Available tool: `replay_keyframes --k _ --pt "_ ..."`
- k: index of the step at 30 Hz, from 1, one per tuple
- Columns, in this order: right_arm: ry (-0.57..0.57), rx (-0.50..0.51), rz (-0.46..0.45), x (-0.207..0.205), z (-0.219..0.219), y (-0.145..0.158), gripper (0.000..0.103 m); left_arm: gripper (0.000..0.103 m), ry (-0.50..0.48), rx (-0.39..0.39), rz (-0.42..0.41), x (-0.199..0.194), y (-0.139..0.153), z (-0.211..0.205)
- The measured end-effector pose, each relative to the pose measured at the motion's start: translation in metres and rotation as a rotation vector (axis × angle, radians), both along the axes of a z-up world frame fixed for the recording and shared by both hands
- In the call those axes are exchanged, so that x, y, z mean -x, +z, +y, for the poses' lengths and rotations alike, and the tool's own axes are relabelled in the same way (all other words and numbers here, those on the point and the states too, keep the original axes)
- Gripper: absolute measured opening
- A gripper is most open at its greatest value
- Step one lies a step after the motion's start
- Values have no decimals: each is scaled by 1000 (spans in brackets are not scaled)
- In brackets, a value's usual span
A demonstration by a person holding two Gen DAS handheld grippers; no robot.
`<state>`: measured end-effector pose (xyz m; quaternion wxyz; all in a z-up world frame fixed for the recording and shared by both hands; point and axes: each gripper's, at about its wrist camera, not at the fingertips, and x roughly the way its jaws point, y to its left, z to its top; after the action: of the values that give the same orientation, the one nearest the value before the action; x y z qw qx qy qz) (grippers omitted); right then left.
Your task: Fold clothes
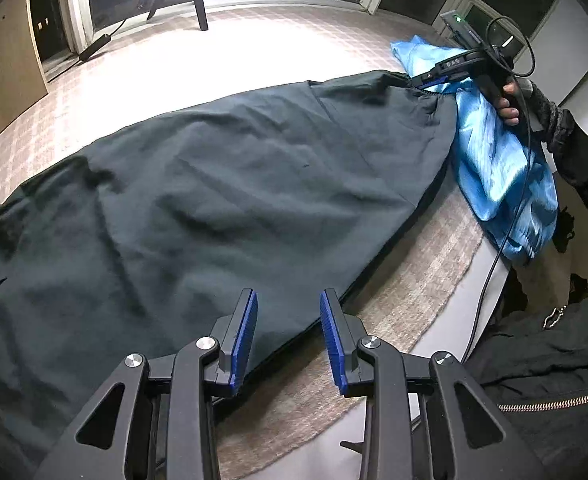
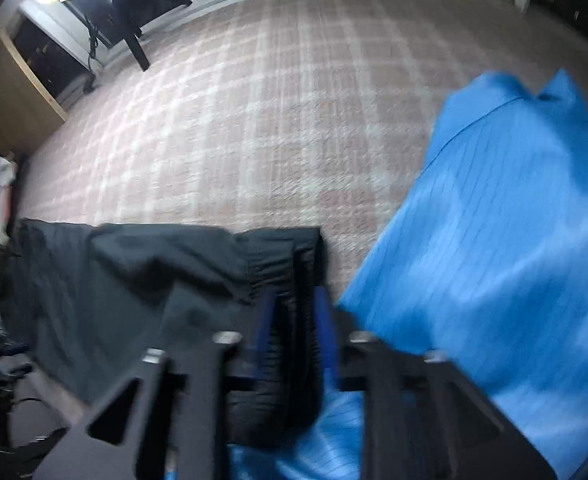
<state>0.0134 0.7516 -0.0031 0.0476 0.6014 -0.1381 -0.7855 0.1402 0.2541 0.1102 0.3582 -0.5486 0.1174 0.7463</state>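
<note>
Checked pink-and-white rug covers the floor, dark windows behind. Dark green garment lies spread flat on it, its gathered waistband end toward my right. My left gripper hovers over its near edge, jaws apart, nothing between them. My right gripper has that bunched waistband between its blue pads; blur, so I cannot tell if they press. Blue shiny garment lies crumpled just beside the waistband.

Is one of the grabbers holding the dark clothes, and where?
The right gripper has the dark garment by its gathered, stretchy-looking end. Whether it squeezes is too blurry to tell. The left gripper is open and holds nothing.
</note>
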Motion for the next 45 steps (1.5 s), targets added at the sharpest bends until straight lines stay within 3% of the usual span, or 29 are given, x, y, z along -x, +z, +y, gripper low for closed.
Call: replay_keyframes --k 2,6,9,11,12,13,18,24,30,37,42,45 --pt "14 20 36 1 0 4 62 30 -1 -2 -6 0 0 3" --pt "62 -97 -10 4 -8 -14 64 30 -18 11 -6 1 0 10" --pt "127 -183 37 0 -20 -15 66 30 -23 13 -4 -1 2 12" --pt "158 -240 59 -3 -32 -15 61 30 -15 15 0 -2 3 9" --pt "180 -233 78 -5 -37 -13 44 30 -9 17 1 -2 3 8" --pt "203 -226 97 -8 -42 -10 34 30 -4 18 2 -3 4 6" --pt "173 -180 110 -9 -41 0 24 30 25 28 10 -3 6 -6" --pt "65 -84 211 -12 -39 44 24 30 71 42 55 1 19 -35" --pt "-21 -19 303 -36 -45 91 24 30 170 60 142 13 45 -91" --pt "-113 63 239 -59 -67 80 23 31 249 70 219 14 69 -159" --pt "-201 138 240 -74 -96 101 23 32 292 49 256 6 77 -225" --pt "-231 134 282 -78 -134 121 23 32 298 26 275 2 78 -265"
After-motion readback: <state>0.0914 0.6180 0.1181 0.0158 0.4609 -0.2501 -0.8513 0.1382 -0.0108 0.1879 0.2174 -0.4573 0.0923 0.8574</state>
